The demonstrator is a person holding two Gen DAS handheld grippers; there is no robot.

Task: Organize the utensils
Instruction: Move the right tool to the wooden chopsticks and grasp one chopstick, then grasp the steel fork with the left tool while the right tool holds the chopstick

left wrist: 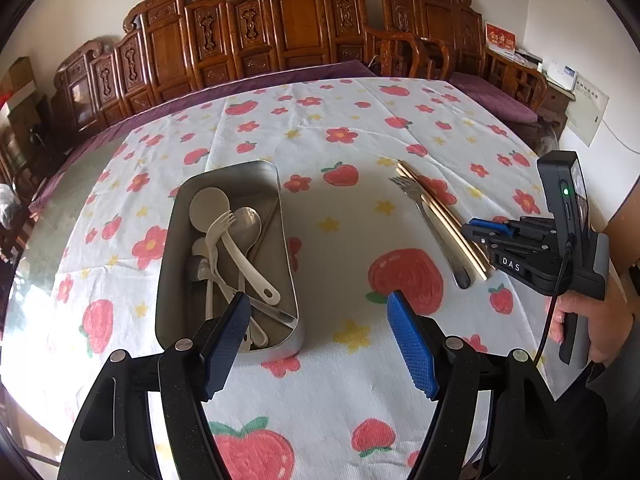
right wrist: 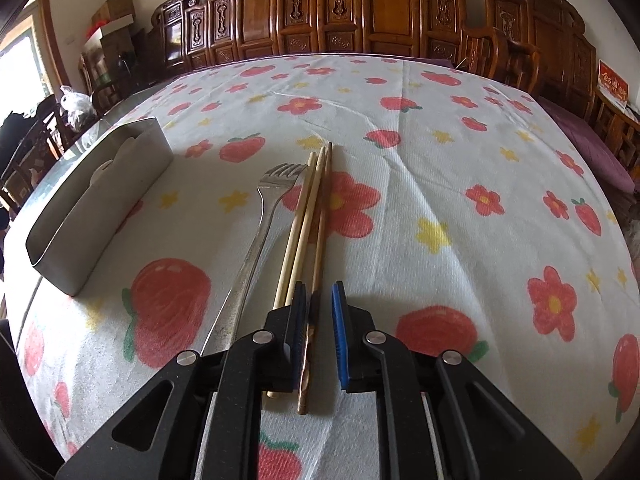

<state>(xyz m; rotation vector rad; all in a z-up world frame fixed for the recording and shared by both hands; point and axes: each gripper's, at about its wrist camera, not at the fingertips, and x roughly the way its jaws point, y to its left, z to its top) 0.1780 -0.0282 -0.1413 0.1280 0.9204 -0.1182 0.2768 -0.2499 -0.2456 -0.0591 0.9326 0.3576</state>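
Now the metal tin [left wrist: 230, 264] sits on the flower-and-strawberry tablecloth [left wrist: 344, 120] and serves as the marker for everything else. Inside it lies a jumble of pale plastic spoons [left wrist: 224, 216] and a small plastic fork [left wrist: 224, 222], with a metal utensil handle [left wrist: 276, 312] near its closest corner. Just in front of the tin, over its near end, hangs the left gripper [left wrist: 316, 312], its blue pads spread wide with nothing between them. To the right of the tin, well apart from it across bare cloth, a metal fork [right wrist: 256, 232] lies beside wooden chopsticks [right wrist: 306, 216], tines and tips pointing away toward the carved wooden furniture [right wrist: 360, 12]. The right gripper [right wrist: 320, 300], held in a person's hand [left wrist: 588, 320], is down over the near ends of those chopsticks; its jaws stand only narrowly parted, the darker chopstick runs through the gap between them, and the blue pads do not press on it. The two paler chopsticks pass under its left finger
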